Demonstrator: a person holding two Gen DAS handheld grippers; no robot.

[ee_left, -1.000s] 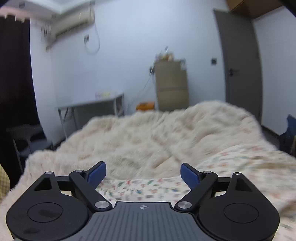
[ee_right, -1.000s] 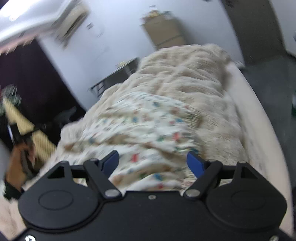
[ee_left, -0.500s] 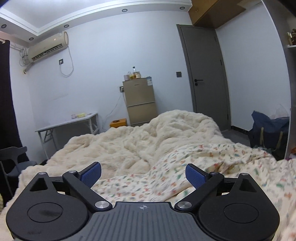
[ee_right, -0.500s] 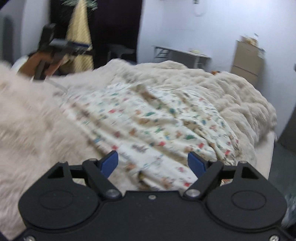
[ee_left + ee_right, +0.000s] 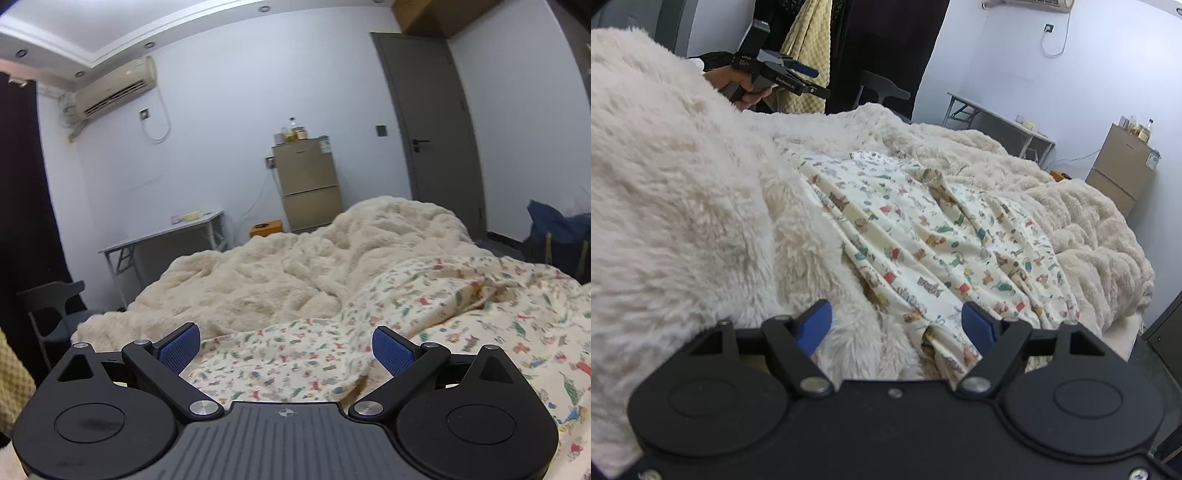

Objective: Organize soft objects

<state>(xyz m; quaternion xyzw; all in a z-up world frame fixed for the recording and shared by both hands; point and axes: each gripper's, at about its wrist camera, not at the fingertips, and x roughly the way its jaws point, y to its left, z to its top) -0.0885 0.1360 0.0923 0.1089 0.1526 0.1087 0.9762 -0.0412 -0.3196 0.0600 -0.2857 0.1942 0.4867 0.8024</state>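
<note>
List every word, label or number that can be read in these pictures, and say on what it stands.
"GenRobot.AI", it seems: small white print on the left gripper.
Words on the patterned sheet: upside down, not readable.
Sticker on the fridge: too small to read.

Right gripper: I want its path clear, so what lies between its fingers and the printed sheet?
In the right wrist view, only fluffy cream blanket lies before the closing right gripper; the printed sheet reaches its right finger.
</note>
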